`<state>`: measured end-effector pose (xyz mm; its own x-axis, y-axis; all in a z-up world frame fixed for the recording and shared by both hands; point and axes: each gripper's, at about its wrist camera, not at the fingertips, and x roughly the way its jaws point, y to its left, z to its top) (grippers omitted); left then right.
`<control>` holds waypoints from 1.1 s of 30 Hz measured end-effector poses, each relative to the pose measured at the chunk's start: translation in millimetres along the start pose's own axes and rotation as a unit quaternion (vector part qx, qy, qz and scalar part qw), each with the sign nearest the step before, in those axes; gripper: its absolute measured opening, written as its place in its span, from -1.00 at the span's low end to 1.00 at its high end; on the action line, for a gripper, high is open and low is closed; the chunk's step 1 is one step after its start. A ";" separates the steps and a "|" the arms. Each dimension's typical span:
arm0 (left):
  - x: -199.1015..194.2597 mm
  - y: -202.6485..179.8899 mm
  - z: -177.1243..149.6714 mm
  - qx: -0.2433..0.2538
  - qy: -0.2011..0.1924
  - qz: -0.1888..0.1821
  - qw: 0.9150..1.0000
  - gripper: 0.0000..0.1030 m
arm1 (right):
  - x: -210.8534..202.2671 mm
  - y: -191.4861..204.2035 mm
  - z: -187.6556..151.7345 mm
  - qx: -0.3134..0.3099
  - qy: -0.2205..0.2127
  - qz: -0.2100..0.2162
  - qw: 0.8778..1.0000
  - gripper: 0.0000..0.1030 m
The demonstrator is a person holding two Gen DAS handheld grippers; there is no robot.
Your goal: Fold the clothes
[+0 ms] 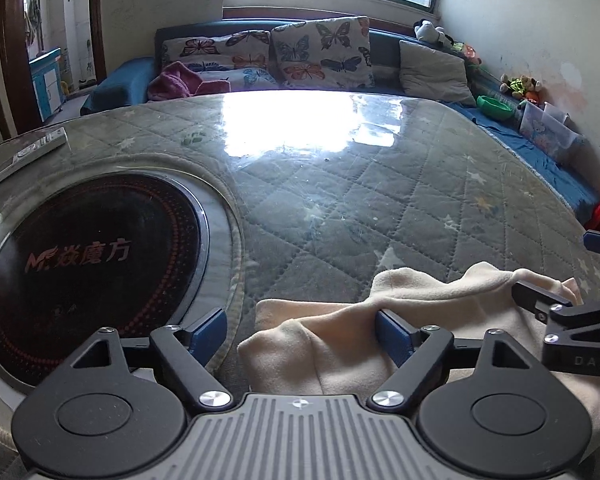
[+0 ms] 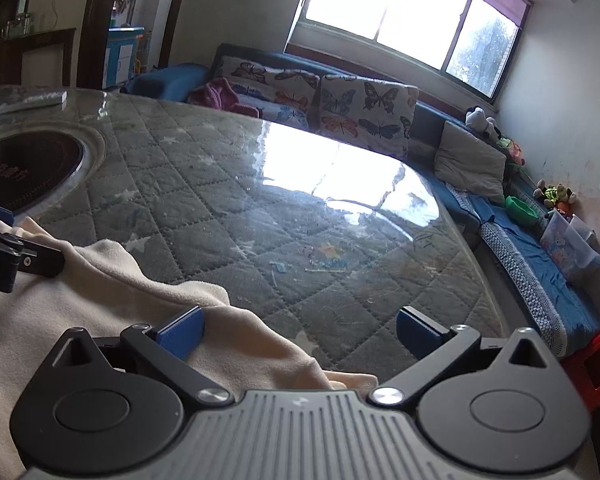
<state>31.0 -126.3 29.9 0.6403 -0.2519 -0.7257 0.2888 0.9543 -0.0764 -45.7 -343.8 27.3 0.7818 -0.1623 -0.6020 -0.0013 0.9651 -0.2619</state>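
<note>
Cream fleece garment [image 1: 380,344], soft and napped, bunched in loose humps at near edge of glass-topped table [image 1: 340,184], over quilted grey cover with pale stars. Not yet flat: rounded ridges, one raised peak toward far side, a lower flap spread toward dark round hob plate [image 1: 88,272] set in tabletop. Which part of garment lies where, not clear; sleeves or hem impossible to pick out. Left gripper [image 1: 300,330] low over left portion of cloth, blue pads spread wide, right pad touching or just beside a fold, nothing pinched. Right gripper [image 2: 298,330] likewise wide apart, left pad resting against cloth edge, right pad over bare table, holding nothing. Probably at start of a fold: positioning for a grasp, or just after laying cloth down. Next move likely calls for closing each pair of pads on a separate edge or corner, then lifting and drawing apart to flatten before any crease. Thick pile should grip well but sag and bunch if taken too near middle.
</note>
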 end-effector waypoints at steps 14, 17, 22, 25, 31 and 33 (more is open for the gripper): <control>-44.0 15.2 -24.0 -0.034 -0.035 0.001 0.999 1.00 | -72.4 13.3 -37.4 0.032 -0.052 0.120 0.991 1.00; -52.4 15.3 -31.4 -0.039 -0.040 0.005 0.998 1.00 | -80.9 25.0 -49.5 0.016 -0.062 0.139 0.988 1.00; -60.0 10.3 -45.8 -0.040 -0.036 0.010 0.998 1.00 | -78.9 40.0 -65.8 -0.009 -0.046 0.150 0.988 1.00; -64.0 9.6 -51.9 -0.040 -0.035 0.012 0.998 1.00 | -76.9 40.4 -72.0 -0.005 -0.052 0.154 0.987 1.00; -70.9 7.9 -62.9 -0.029 -0.037 0.015 0.999 1.00 | -90.1 23.0 -68.7 0.009 -0.058 0.145 0.988 1.00; -71.7 7.7 -66.7 -0.027 -0.035 0.016 0.999 1.00 | -95.3 14.7 -69.4 0.013 -0.067 0.124 0.990 1.00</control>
<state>-60.2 -90.1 35.7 0.6976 -0.2295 -0.6788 0.2294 0.9690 -0.0919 -163.5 -328.4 28.5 0.8354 0.1073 -0.5390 -0.1886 0.9772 -0.0977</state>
